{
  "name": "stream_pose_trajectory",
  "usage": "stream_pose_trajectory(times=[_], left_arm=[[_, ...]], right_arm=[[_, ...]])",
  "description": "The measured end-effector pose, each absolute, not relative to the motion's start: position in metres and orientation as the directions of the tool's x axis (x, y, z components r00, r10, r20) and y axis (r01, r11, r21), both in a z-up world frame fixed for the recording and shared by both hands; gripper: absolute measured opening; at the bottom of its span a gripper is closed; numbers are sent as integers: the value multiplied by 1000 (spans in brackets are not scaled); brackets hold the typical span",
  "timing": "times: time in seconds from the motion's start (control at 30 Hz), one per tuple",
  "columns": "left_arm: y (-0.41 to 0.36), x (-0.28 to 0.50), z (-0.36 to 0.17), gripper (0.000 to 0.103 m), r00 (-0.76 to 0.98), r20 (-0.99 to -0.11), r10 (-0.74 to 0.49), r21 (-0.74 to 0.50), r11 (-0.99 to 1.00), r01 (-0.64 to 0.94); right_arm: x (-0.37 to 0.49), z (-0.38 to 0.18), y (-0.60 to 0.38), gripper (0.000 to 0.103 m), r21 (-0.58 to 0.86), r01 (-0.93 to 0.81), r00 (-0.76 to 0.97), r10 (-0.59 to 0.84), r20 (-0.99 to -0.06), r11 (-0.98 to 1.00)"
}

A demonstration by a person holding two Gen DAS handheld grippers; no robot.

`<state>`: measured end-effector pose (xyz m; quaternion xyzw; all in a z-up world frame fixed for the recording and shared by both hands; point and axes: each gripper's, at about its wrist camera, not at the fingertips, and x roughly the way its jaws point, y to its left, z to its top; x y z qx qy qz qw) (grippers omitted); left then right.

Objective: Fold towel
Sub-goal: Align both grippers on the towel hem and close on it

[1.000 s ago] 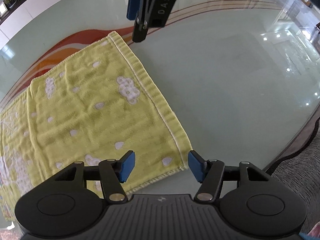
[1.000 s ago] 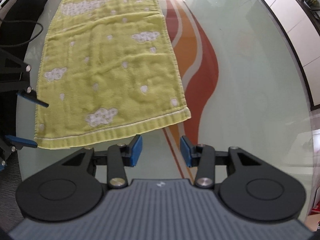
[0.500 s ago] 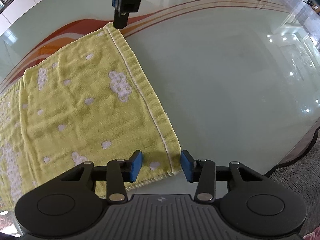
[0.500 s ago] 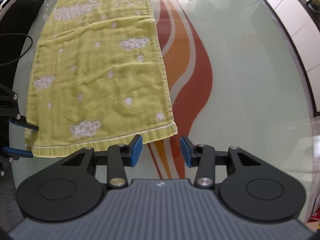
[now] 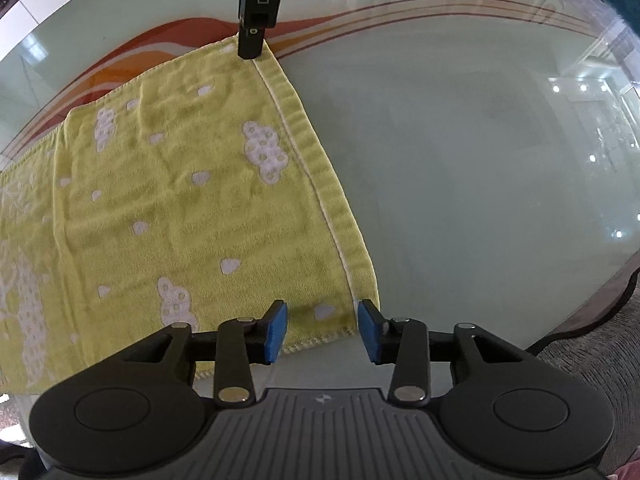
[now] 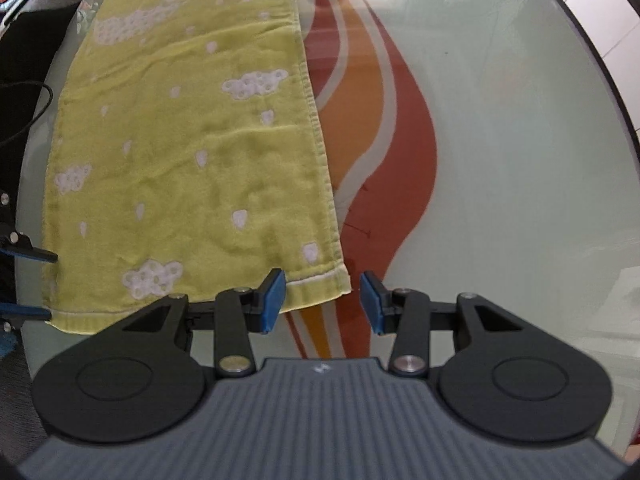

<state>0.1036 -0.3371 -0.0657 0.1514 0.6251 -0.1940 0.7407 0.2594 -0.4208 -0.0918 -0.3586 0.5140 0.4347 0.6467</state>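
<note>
Two towel (image 5: 168, 184) corners between parted jaws, far end cut off

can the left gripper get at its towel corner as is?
Probably yes. The left gripper hangs right over the towel corner, its jaws opening, one to each side of it, nothing lying between. The right gripper is at the far corner, out of the way.

Each camera sits on its gripper, looking steeply down along the blue fingers at close range. The left wrist view faces the yellow towel (image 5: 192, 208) near corner on the glass table (image 5: 480, 160). The right wrist view faces the opposite corner. Both share the towel's short hem.
</note>
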Motion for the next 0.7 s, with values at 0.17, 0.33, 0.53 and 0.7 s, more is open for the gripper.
stream_pose_trajectory(times=[0.17, 0.33, 0.53, 0.7], left_arm=[[-340, 101, -64, 59, 130, -985, -115, -38, 876, 481], [-345, 96, -67, 65, 134, -987, -88, -11, 871, 492], [-347, 93, -69, 67, 133, -987, -89, -11, 866, 500], [-349, 91, -68, 67, 137, -987, -88, -7, 864, 503]], right_arm=[[258, -93, -420, 41, 6, -932, 75, 207, -975, 363], [257, -93, -420, 43, -3, -935, 78, 198, -977, 355], [255, -92, -421, 44, -7, -935, 84, 204, -975, 353], [252, -93, -422, 54, -38, -934, 115, 198, -973, 356]])
